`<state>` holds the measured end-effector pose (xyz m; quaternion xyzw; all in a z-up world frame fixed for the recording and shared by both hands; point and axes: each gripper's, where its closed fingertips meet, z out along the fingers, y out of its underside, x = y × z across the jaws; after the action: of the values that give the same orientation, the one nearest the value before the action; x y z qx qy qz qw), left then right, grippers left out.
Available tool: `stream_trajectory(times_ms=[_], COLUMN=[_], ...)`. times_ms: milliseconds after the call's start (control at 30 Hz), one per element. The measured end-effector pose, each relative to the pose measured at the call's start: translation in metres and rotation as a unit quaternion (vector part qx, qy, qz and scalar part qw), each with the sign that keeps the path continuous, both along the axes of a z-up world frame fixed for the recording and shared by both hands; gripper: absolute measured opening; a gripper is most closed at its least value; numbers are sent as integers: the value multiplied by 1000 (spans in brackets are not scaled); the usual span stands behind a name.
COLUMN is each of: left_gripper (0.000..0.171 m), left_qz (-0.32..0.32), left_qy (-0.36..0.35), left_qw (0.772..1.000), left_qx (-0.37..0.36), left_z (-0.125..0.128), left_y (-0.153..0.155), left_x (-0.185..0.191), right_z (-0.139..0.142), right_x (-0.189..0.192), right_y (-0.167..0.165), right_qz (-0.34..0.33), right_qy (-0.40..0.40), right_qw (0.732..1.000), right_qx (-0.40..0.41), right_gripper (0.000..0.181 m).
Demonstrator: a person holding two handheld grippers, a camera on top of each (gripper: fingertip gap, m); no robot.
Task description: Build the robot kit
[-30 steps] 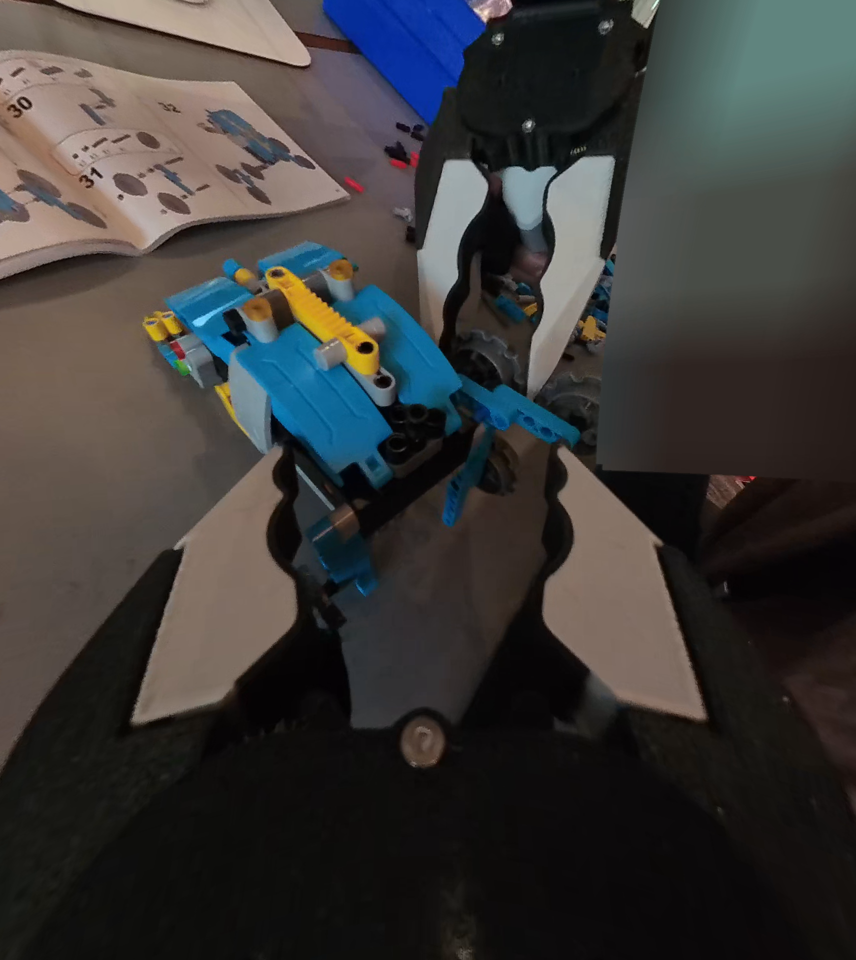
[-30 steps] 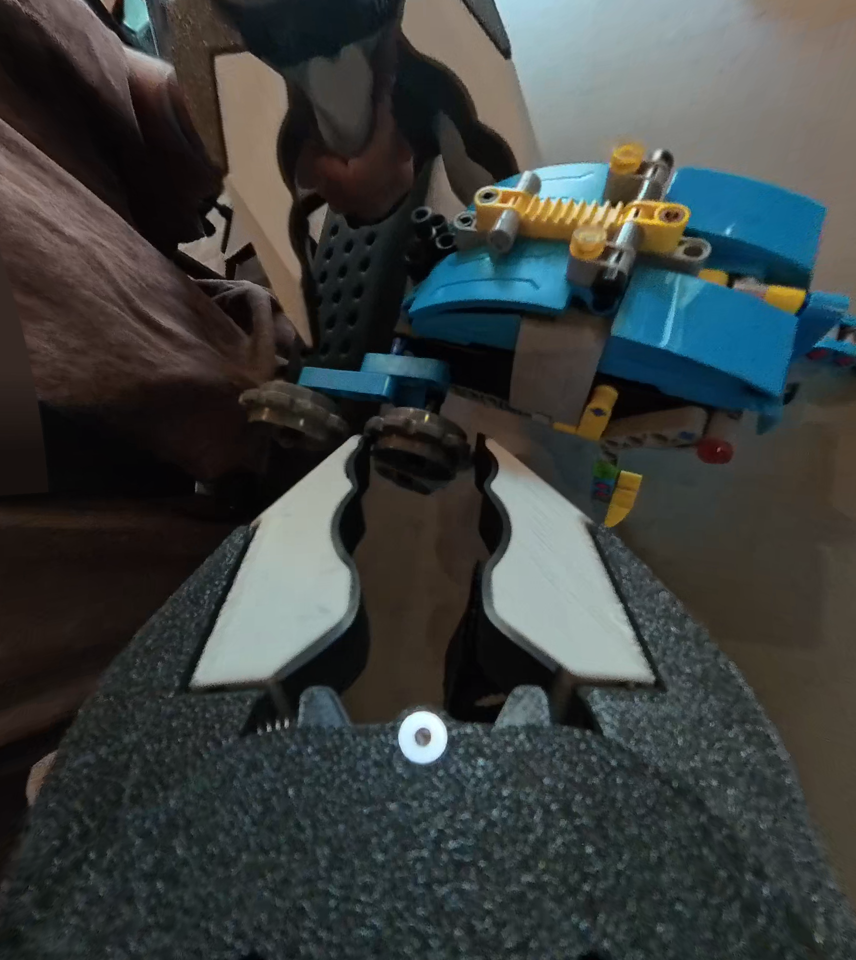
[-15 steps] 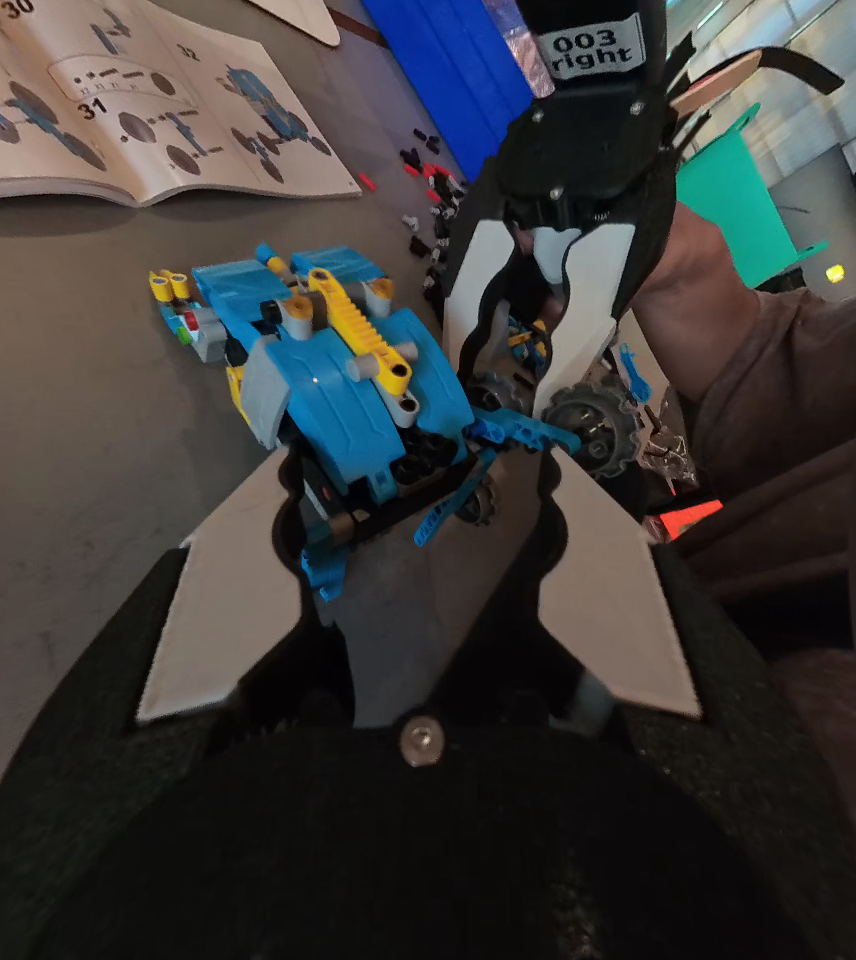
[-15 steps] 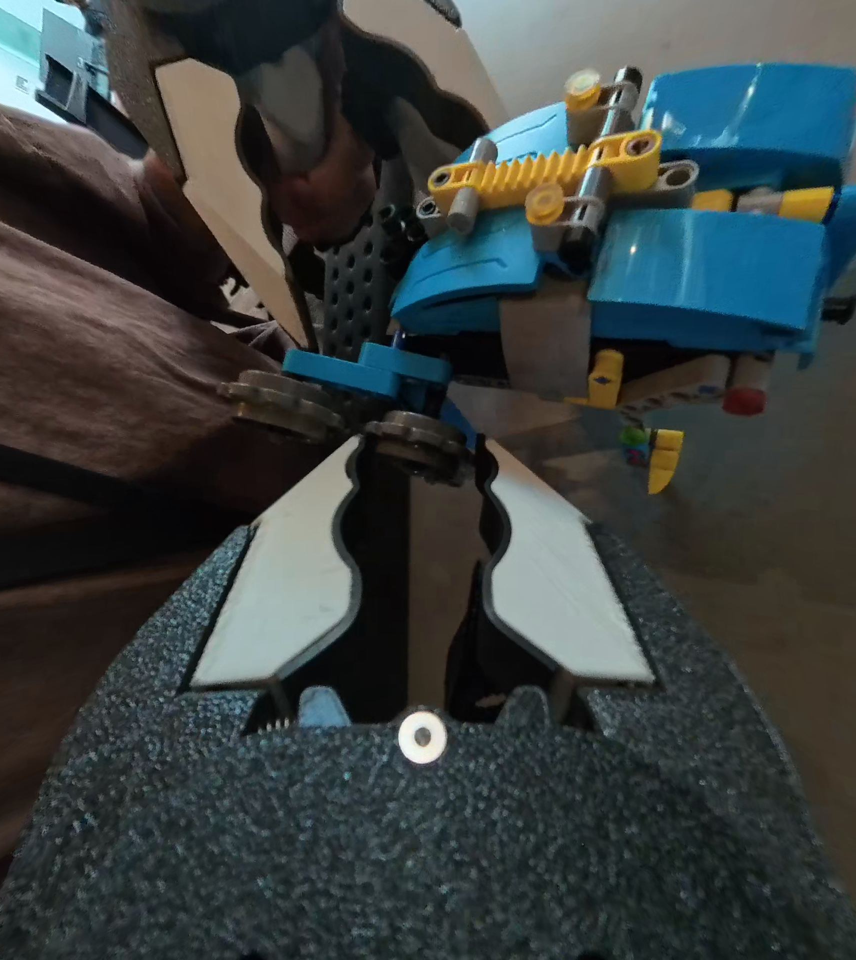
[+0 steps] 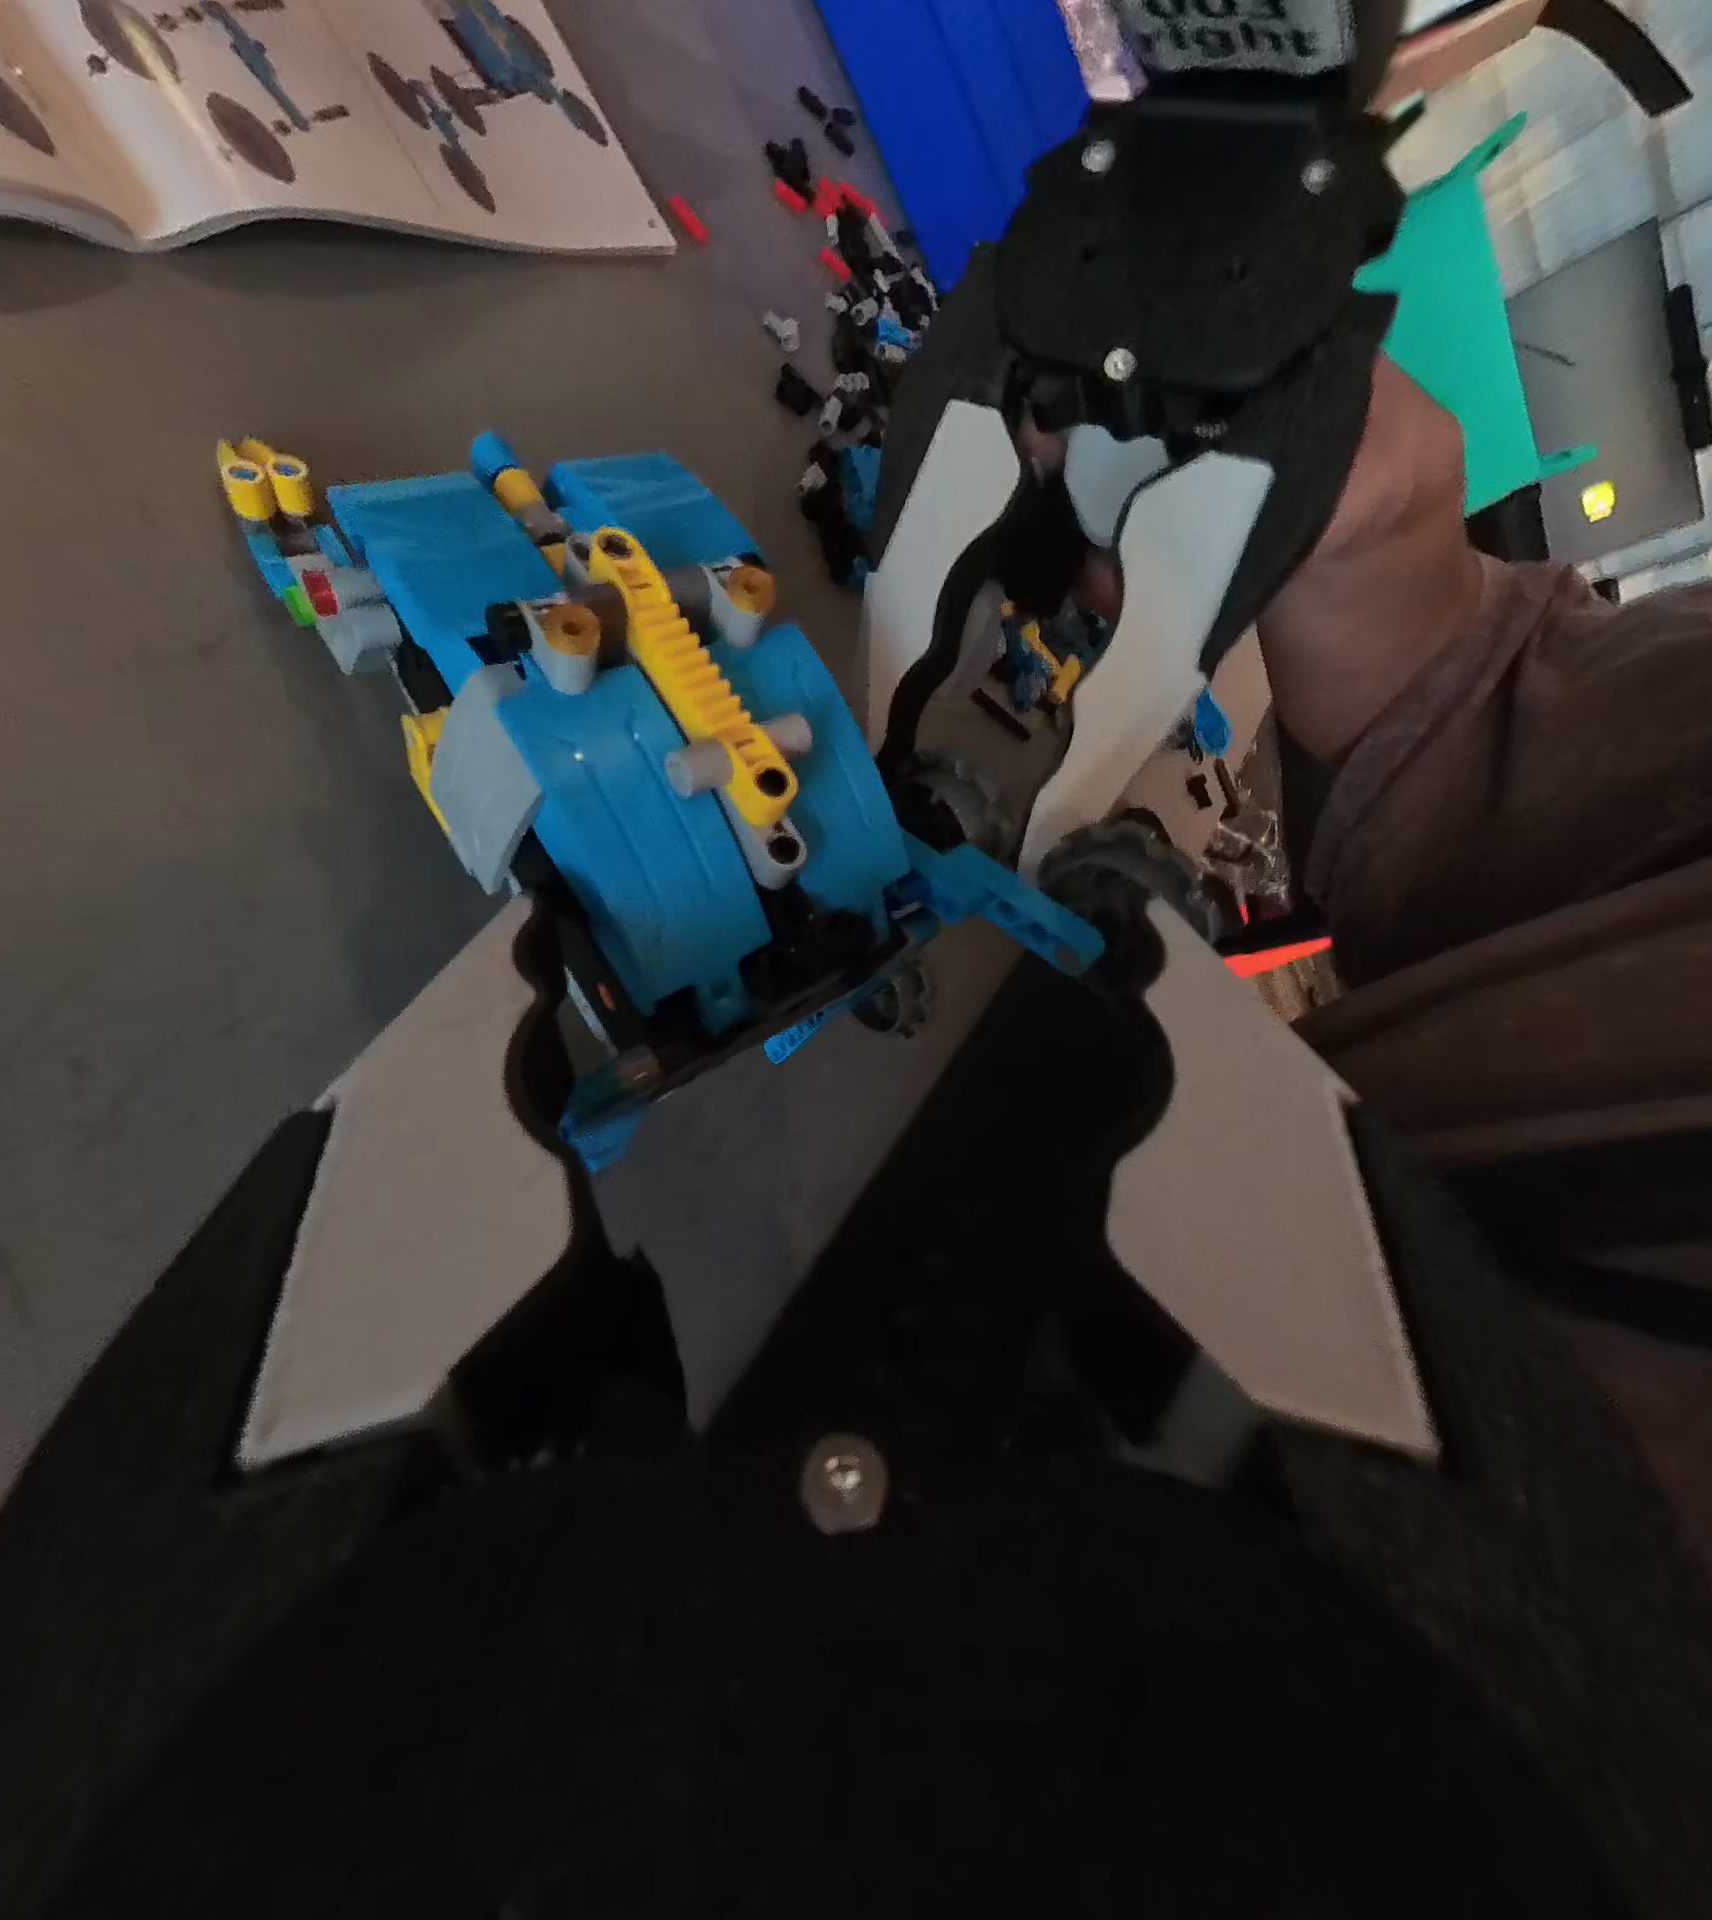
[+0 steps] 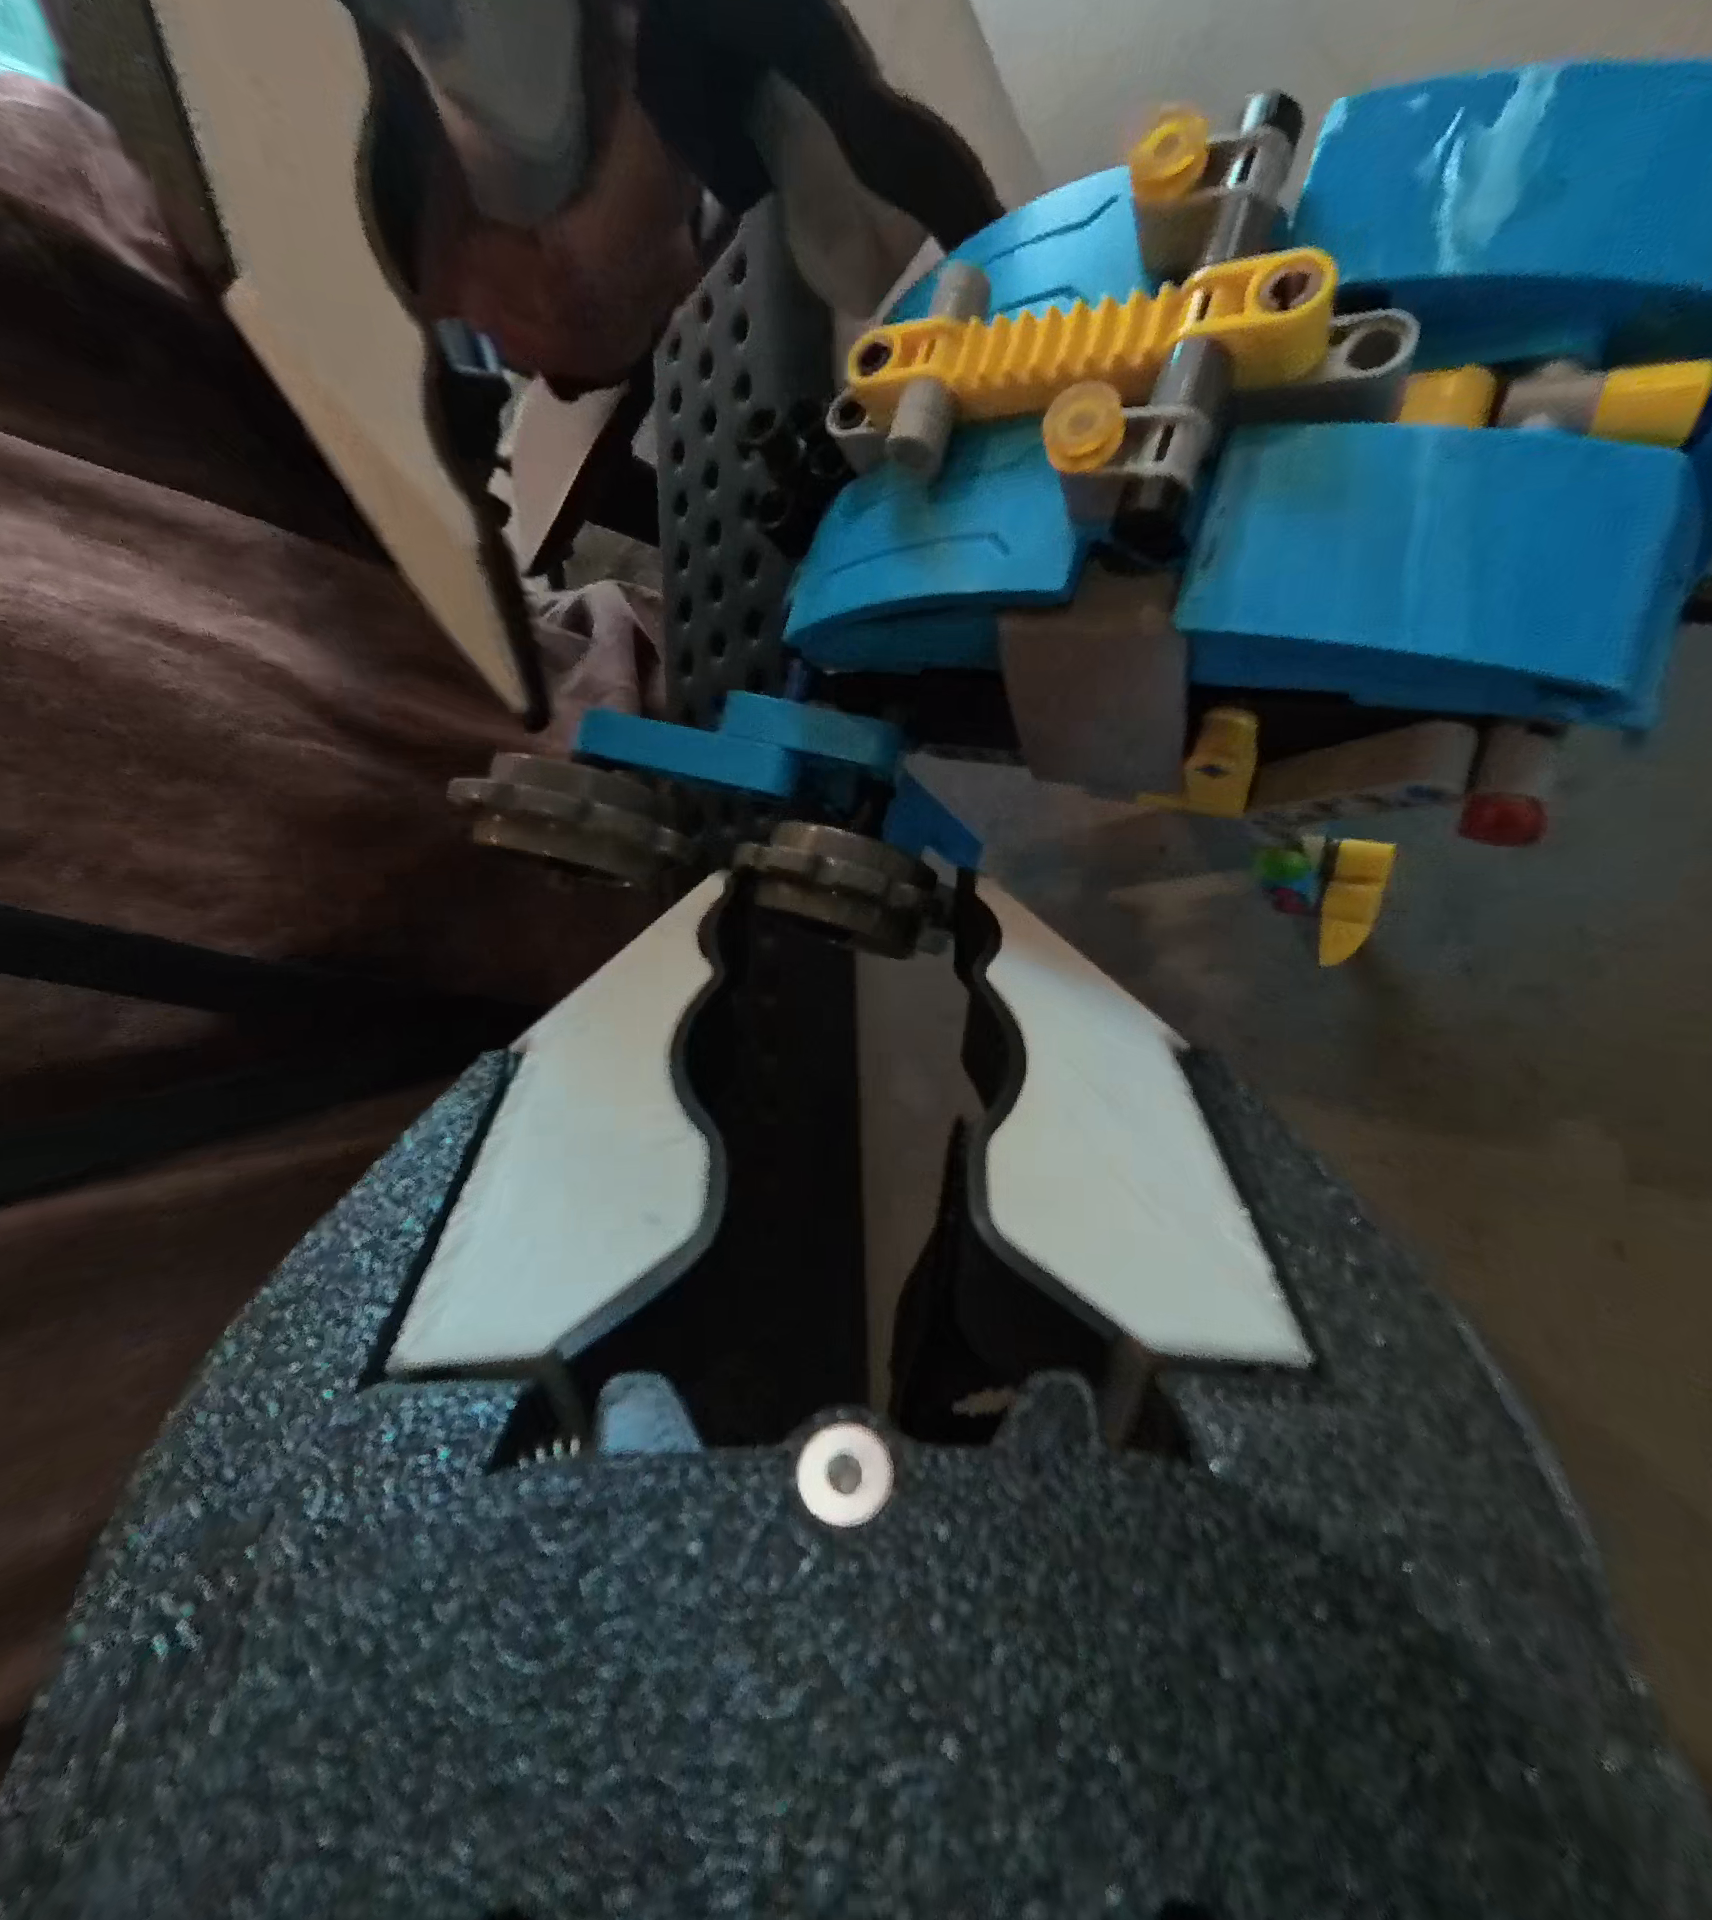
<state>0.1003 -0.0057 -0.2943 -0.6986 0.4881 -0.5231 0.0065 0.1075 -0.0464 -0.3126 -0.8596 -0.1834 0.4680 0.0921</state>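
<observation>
A blue and yellow brick-built vehicle [image 5: 665,769] is tilted, its rear raised off the grey table [image 5: 104,831]. My left gripper [image 5: 836,925] is shut on the vehicle's black rear frame, one finger on each side. My right gripper [image 5: 966,821] comes in from the far right and is shut on a dark grey gear [image 6: 836,883] at the vehicle's rear corner [image 6: 1247,520]. A second gear [image 6: 561,810] sits beside it under a blue beam [image 6: 727,743]. In the right wrist view, my right gripper [image 6: 841,894] shows the gear between its tips. A left finger [image 6: 332,312] shows at the upper left.
An open instruction booklet [image 5: 260,114] lies at the back left. Several small loose pieces [image 5: 852,260] are scattered beside a blue box [image 5: 945,135]. A person's hand and brown sleeve [image 5: 1558,779] fill the right side. The gap from one gripper's tips to the other's is roughly 5 cm.
The vehicle's rear has risen and tilted, held by both grippers. Both views are closer to it. Neither grip has changed.
</observation>
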Motion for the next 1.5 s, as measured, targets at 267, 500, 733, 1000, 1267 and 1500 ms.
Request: stream_trajectory(times_ms=[267,500,733,1000,1267,1500], left_gripper=[107,112,92,92,91,91], left_qz=[-8,-61,-46,-43,-60,-76], left_qy=[101,174,174,169,169,174], left_qw=[995,981,983,985,984,982], left_qx=[4,55,25,4,2,-7], left_z=[-4,-22,-26,-26,-25,-25], left_y=[0,-15,-16,-12,-15,-18], left_x=[5,-4,-7,-7,-8,-8], right_z=[0,1,3,6,10,11], right_x=[0,-4,-9,-10,-12,-14], right_y=[3,1,-6,0,-2,-9], right_qz=[18,39,31,-22,-61,-70], right_qy=[-81,-106,-45,22,111,201], right_qw=[996,993,998,995,976,970], right_qx=[28,43,41,93,179,116], right_gripper=[40,38,38,39,36,24])
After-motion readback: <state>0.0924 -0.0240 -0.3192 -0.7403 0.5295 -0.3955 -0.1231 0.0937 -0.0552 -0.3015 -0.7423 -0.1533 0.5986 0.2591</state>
